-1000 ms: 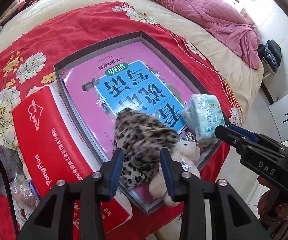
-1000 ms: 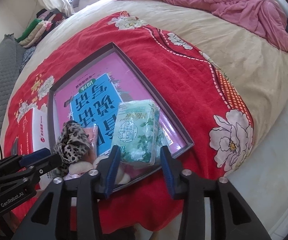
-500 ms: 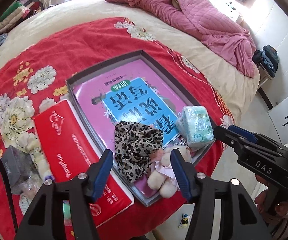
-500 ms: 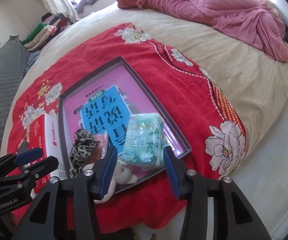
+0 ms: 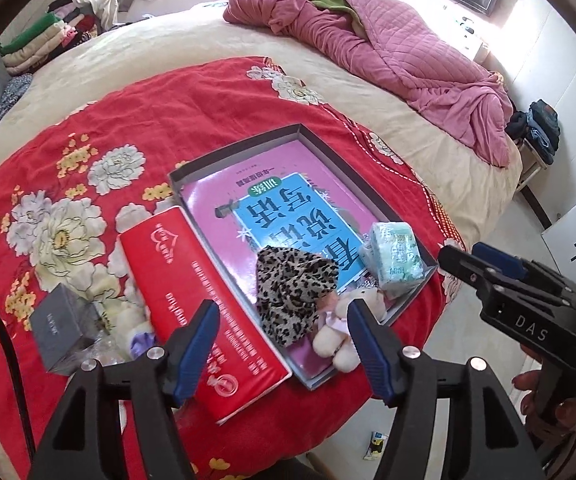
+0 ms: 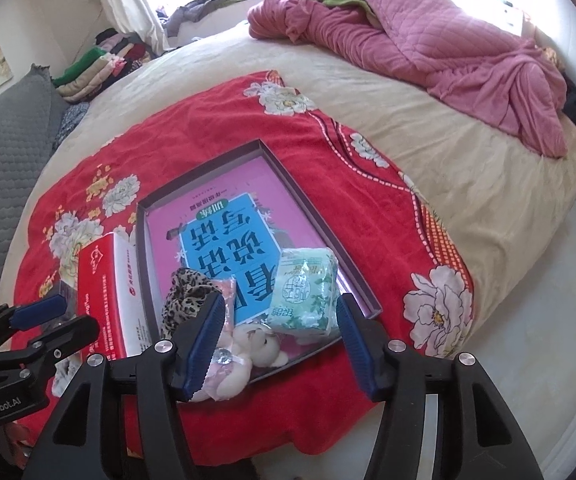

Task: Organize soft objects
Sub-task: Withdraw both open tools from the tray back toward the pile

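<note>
Bedroom bed (image 6: 488,184) under red floral blanket (image 5: 191,112); both grippers (image 5: 283,344) (image 6: 277,336) gape, opening, empty.

The right gripper (image 5: 464,254) body, seen from the left wrist view, bears white letters "DAS". The left gripper (image 6: 53,316) body, seen from the right wrist view, reads "GenRobot.AI". The book (image 5: 288,208) in the tray (image 5: 392,196) has large dark Chinese characters on a blue panel, upside down to the cameras; I cannot read them surely. The red box (image 5: 191,292) carries white print and a heart logo, too small to read. The tissue pack (image 6: 308,288) shows green Chinese characters, unclear
</note>
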Tool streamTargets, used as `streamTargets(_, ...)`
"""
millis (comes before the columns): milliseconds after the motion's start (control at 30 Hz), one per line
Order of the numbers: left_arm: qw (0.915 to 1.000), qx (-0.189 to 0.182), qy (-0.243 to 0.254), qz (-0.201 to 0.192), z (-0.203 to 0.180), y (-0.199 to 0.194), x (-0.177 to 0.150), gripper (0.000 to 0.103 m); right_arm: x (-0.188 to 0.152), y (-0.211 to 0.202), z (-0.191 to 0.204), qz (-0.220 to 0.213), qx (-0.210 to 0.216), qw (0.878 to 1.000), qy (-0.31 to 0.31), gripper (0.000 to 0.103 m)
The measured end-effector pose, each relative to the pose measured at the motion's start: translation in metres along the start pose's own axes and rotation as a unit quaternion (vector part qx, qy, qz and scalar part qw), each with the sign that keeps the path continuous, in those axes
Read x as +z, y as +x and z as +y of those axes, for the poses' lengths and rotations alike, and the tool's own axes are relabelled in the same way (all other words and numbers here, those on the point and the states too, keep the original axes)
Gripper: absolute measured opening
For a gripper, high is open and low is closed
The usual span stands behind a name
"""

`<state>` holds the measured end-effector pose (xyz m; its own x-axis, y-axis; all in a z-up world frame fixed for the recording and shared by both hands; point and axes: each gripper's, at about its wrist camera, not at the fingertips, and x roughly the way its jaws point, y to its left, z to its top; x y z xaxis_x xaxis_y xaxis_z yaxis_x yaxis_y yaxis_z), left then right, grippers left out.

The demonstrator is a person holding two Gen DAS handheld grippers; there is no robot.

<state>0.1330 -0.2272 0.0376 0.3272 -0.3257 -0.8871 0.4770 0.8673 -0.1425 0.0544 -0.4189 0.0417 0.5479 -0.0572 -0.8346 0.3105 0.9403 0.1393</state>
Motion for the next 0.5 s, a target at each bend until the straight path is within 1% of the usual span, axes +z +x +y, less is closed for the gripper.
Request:
streamTargets(300,0.9998,0.001,-0.013,-0.016,0.013,-0.025,-0.01,0.066,0.002,-0.028,0.02,-0.034,-0.016,0.999,-0.03,0.06)
streamTargets(500,0.9994,0.009,-0.019,-0.029,0.021,-0.042,-0.016,0.066,0.001,-0.044,0.037,-0.05,-0.02,0.997,-0.05,0.06)
